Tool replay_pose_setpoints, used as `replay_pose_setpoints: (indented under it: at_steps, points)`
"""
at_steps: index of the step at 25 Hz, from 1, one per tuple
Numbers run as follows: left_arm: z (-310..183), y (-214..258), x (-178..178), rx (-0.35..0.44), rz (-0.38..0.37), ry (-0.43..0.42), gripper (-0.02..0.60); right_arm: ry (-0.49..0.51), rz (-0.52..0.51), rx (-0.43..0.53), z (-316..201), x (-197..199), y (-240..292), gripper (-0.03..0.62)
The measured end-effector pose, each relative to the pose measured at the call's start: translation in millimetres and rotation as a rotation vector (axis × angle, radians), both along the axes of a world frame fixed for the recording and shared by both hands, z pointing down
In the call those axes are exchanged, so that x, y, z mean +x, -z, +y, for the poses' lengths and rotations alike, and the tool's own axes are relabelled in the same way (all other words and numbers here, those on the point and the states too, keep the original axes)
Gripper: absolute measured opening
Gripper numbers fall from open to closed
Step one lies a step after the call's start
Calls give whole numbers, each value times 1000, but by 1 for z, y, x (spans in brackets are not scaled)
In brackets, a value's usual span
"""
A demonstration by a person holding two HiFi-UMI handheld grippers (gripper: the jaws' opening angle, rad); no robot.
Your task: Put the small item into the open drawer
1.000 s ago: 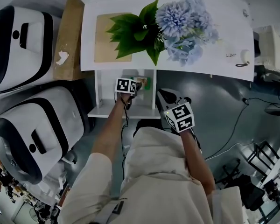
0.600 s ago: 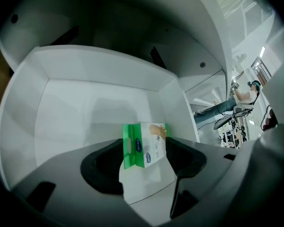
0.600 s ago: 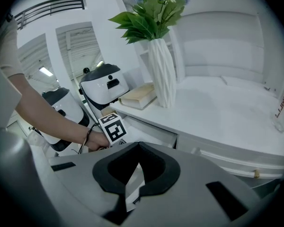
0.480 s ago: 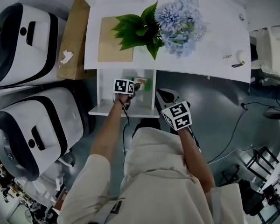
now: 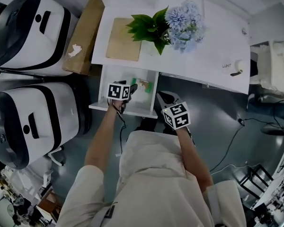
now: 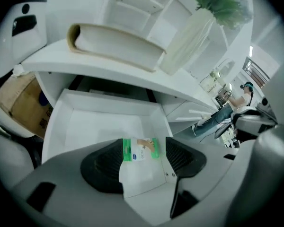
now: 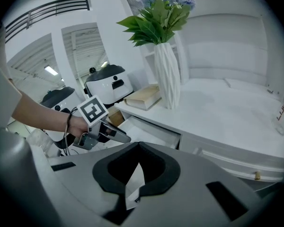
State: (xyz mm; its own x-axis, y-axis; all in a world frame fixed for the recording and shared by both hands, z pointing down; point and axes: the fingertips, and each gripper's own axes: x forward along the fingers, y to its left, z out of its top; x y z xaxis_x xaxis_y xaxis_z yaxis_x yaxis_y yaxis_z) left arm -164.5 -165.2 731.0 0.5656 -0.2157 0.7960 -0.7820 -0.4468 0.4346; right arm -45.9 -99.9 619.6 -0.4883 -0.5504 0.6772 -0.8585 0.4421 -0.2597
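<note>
Small item (image 5: 143, 85) in drawer (image 6: 99, 122), edge behind released left gripper (image 6: 143, 148); right gripper (image 7: 138, 146) clenched empty.

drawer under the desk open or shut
Open: the drawer is pulled out below the desk, its white floor showing.

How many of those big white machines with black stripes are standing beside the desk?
2. One machine stands upper left in the head view, beside the cardboard box; the other machine is below it, left of the open drawer. Others may be out of frame.
</note>
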Motion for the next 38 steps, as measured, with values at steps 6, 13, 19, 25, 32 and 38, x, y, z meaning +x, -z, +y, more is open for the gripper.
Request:
replay_pose_setpoints:
  at_steps: [6, 13, 19, 25, 32, 38]
  points:
    - [23, 55, -14, 141, 45, 57, 295, 14, -21, -20, 7, -11, -7, 25]
    - [60, 79, -23, 228, 15, 89, 295, 117, 14, -24, 15, -27, -8, 25]
    - [66, 96, -21, 280, 21, 160, 293, 133, 27, -28, 16, -23, -9, 25]
    - [79, 90, -23, 296, 38, 242, 272, 124, 21, -8, 11, -19, -5, 25]
    - [84, 84, -18, 304, -16, 207, 197, 116, 13, -2, 8, -16, -2, 25]
    - [81, 87, -25, 329, -35, 241, 99, 136, 14, -11, 10, -21, -6, 26]
